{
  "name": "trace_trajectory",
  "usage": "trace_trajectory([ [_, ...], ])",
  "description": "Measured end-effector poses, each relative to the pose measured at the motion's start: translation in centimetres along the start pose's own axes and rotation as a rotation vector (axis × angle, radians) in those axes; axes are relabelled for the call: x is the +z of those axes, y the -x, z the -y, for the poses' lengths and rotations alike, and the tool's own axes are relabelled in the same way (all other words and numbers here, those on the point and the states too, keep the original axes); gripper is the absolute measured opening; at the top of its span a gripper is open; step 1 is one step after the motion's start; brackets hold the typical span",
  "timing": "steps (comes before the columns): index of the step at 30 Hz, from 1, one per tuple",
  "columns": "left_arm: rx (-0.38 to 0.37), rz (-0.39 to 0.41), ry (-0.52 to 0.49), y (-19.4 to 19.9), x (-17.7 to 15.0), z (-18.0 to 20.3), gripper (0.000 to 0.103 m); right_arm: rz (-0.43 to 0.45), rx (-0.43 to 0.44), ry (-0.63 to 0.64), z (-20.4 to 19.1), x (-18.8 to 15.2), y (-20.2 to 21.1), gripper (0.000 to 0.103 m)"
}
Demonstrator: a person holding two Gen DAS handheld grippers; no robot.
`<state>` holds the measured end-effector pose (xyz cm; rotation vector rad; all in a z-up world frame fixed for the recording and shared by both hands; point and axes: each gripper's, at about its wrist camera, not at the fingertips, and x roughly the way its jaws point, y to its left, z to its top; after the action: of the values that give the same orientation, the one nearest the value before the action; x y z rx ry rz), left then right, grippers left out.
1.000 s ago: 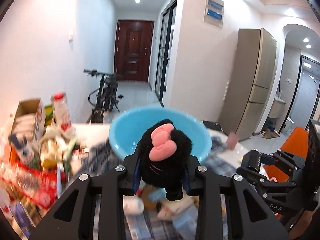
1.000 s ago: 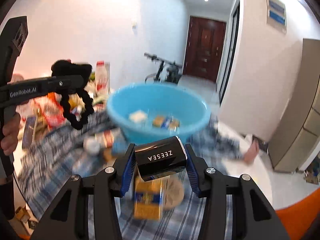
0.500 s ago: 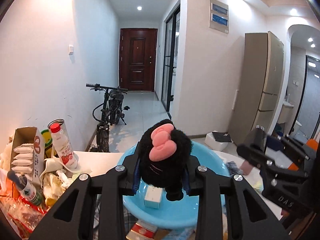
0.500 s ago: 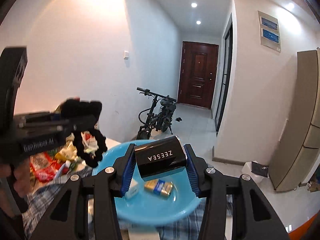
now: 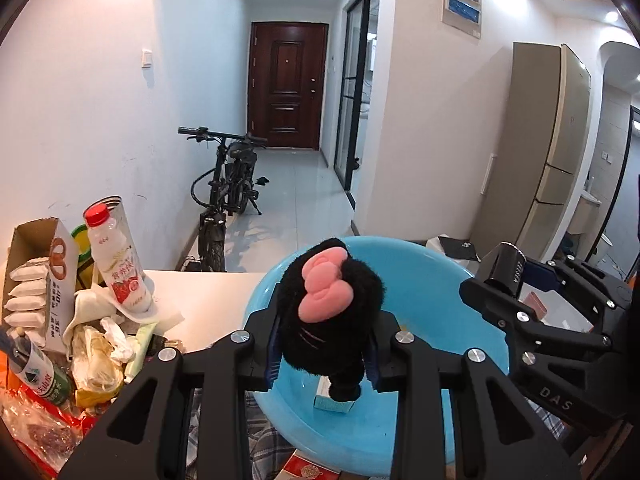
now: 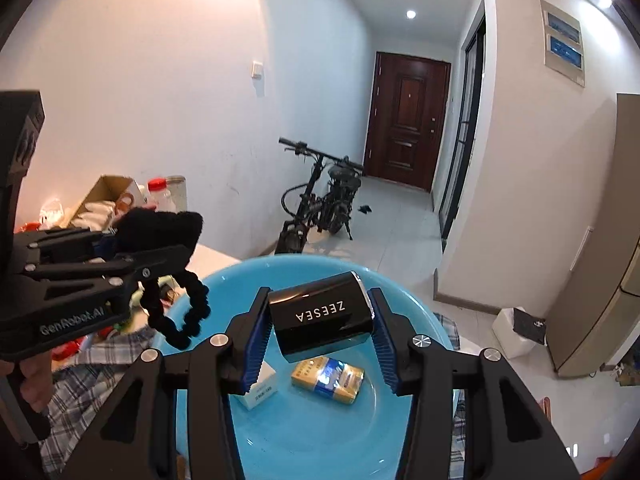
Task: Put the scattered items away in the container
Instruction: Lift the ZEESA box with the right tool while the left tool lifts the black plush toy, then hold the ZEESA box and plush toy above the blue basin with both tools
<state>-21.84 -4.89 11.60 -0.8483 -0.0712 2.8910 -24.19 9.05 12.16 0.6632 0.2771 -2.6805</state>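
- Left gripper (image 5: 325, 350) clamped on a black plush toy (image 5: 330, 320) with a pink bow, centre of the left wrist view; toy hangs above the blue basin (image 5: 432, 280)
- In the right wrist view the same toy shows at centre left, a black looped cord dangling from it over the basin's left rim
- Right gripper (image 6: 320, 336) clamped on a black box marked ZEESEA (image 6: 322, 316), lettering upside down, held over the basin at frame centre
- Inside the basin: a small white box (image 6: 262, 390) at lower left of the bowl, a yellow and blue packet (image 6: 328, 378) just right of it, the two apart
- Basin sits on a plaid cloth (image 6: 92, 384) over the table
- Left of the left wrist view: clutter pile with a red-capped drink bottle (image 5: 116, 260), an open carton of white packets (image 5: 36, 280), crumpled wrappers
- Background: bicycle (image 5: 228, 188) against the hallway wall, dark red door (image 5: 286, 84) at the end
- A person's fingers (image 6: 34, 384) grip the left handle at lower left of the right wrist view
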Motion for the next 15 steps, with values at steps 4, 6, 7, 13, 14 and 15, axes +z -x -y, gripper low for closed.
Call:
trace_trajectory([
  [4, -0.008, -0.008, -0.012, -0.3, 0.0, 0.4, 0.031, 0.007, -0.008, -0.023, 1.0, -0.1, 0.0, 0.049],
  [6, 0.001, -0.011, -0.024, -0.4, -0.1, 0.7, 0.031, 0.012, -0.007, -0.013, 1.0, -0.2, 0.3, 0.049],
  [7, 0.004, -0.009, -0.027, -0.4, -0.1, 0.7, 0.031, 0.016, -0.006, -0.009, 0.8, -0.2, 0.4, 0.049],
  [13, 0.027, 0.002, -0.043, -0.6, -0.1, 1.4, 0.031, 0.009, 0.009, -0.016, 0.9, -0.3, 0.3, 0.049],
  [14, 0.03, 0.002, -0.046, -0.7, -0.1, 1.5, 0.031, 0.004, 0.011, -0.018, 0.9, -0.3, 0.1, 0.049],
  [15, 0.033, 0.001, -0.049, -0.8, -0.1, 1.5, 0.031, 0.001, 0.011, -0.019, 1.0, -0.4, 0.1, 0.049],
])
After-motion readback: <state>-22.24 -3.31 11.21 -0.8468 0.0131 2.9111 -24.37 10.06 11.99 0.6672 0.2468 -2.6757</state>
